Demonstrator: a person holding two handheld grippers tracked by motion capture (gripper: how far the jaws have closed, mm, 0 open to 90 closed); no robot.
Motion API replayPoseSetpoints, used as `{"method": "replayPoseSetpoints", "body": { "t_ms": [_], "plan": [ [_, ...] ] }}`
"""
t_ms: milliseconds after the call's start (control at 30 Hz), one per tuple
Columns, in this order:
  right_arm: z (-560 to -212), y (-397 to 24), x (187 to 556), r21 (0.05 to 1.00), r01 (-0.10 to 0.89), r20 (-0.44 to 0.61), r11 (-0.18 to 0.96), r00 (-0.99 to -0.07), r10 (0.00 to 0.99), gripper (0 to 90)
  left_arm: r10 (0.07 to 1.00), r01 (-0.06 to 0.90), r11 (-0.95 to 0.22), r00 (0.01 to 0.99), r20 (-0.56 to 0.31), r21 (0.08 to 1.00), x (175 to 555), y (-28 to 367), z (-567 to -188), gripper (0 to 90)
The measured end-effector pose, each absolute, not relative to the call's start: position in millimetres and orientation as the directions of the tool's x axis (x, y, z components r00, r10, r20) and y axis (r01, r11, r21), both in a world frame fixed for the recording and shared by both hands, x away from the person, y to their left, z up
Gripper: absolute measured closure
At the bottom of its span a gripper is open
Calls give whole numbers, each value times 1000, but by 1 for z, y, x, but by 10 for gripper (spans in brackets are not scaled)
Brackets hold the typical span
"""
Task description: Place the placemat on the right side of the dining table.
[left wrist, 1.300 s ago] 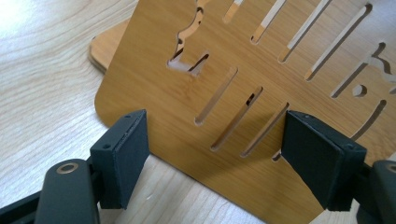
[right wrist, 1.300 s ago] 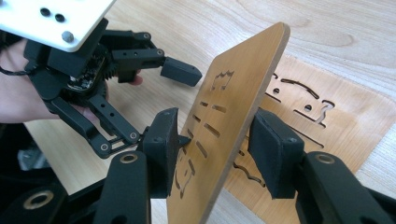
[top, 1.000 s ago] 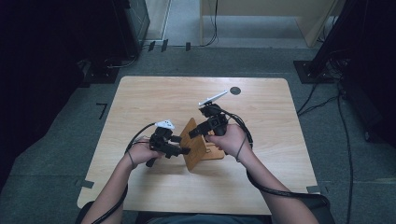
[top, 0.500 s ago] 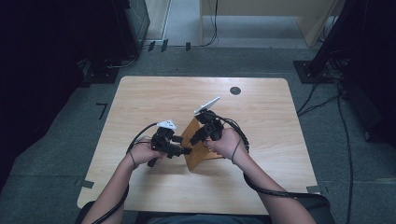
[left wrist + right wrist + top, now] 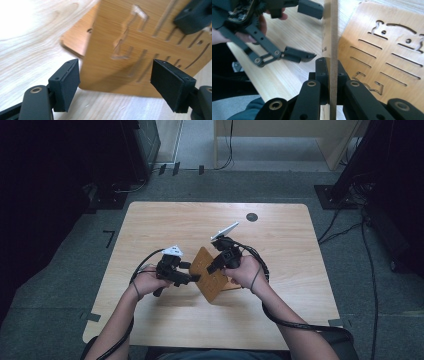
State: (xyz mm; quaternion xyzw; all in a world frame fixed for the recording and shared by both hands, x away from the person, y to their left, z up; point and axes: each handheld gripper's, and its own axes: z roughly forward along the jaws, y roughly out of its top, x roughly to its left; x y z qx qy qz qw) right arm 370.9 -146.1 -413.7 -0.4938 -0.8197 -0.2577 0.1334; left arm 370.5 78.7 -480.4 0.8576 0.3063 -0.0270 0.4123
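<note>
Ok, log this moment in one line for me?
right tongs: just closed on upright slotted wooden panel edge | left tongs: open, straddling panel's lower edge, closing | second slotted panel: flat on table

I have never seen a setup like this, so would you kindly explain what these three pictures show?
A person sits at a wooden table holding a hand-operated claw in each hand. The high view looks down from above; the other two come from cameras riding on each claw. The right claw has just closed and is shut on the edge of a thin wooden panel with cut-out slots, holding it upright. A second slotted panel lies flat on the table beside it. The left claw, jaws apart and recently narrowing, straddles the upright panel's lower corner without pressing it.
</note>
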Motion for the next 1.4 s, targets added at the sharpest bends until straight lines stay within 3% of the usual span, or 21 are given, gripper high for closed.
{"method": "replayPoseSetpoints", "body": {
  "t_ms": [333,967,1400],
  "plan": [
    [-404,-151,371,312,877,483,365,-477,734,875,526,531,-484,812,-254,695,372,80,-480,225],
    [-390,-181,381,356,872,396,337,-467,791,874,602,551,-479,773,-202,683,379,82,-485,225],
    [-376,-192,394,374,871,334,319,-447,830,874,600,547,-498,778,-188,673,381,77,-487,225]
  ]
}}
